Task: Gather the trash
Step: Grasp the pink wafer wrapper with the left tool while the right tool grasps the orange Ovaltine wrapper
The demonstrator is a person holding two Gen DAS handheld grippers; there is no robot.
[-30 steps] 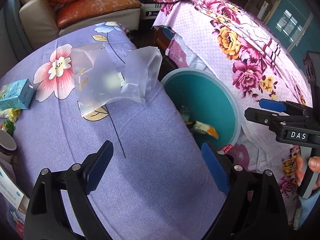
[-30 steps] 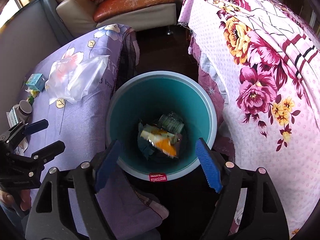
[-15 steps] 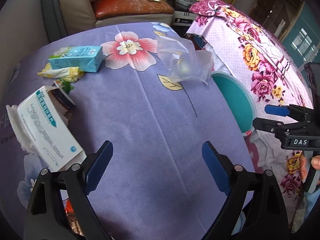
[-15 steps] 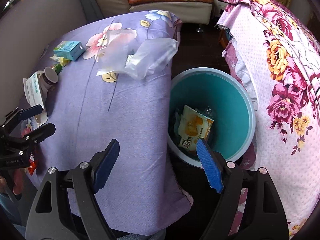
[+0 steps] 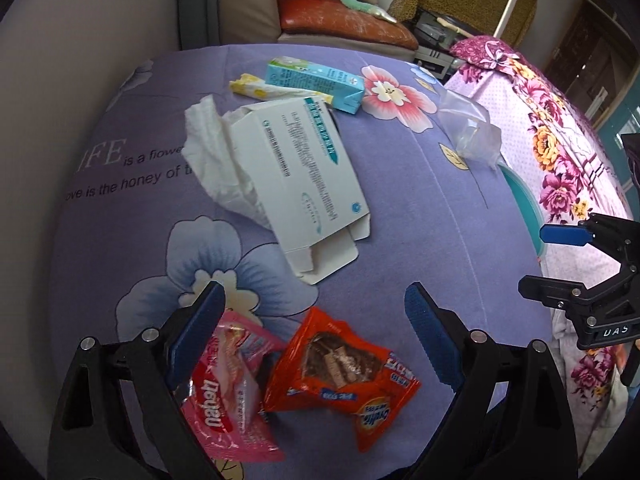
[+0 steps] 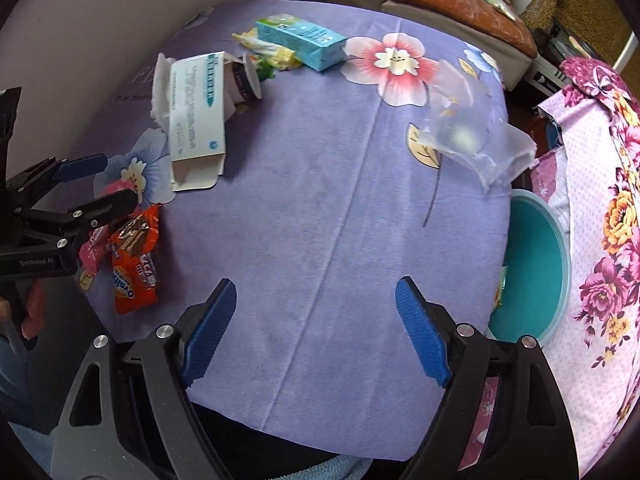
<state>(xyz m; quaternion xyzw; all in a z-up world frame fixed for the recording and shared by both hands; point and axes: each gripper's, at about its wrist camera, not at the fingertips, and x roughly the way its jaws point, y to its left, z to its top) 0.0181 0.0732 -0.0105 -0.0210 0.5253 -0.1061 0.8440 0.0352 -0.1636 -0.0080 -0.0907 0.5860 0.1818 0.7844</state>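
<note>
My left gripper point(image 5: 312, 296) is open just above an orange snack wrapper point(image 5: 344, 372) and a pink wrapper point(image 5: 228, 392) at the table's near edge. Beyond them lie a white carton point(image 5: 304, 176) with a crumpled tissue point(image 5: 216, 160), a teal drink box point(image 5: 316, 80), a yellow wrapper point(image 5: 256, 86) and a clear plastic bag point(image 5: 468, 128). My right gripper point(image 6: 316, 284) hangs over bare purple cloth, its jaws opening with nothing between them. The teal bin point(image 6: 532, 272) stands on the floor right of the table. In the right wrist view the left gripper point(image 6: 112, 180) is over the orange wrapper point(image 6: 134, 256).
A purple flowered cloth covers the table point(image 6: 320, 200). A small dark-rimmed cup point(image 6: 244, 80) lies beside the white carton point(image 6: 196, 108). A bed with a pink flowered cover point(image 6: 600, 200) flanks the bin. A sofa point(image 5: 340, 28) stands behind the table, a wall to the left.
Both grippers have swept left from the bin across the table. The left one now sits over the orange and pink wrappers; the right one has left the bin for the cloth.
</note>
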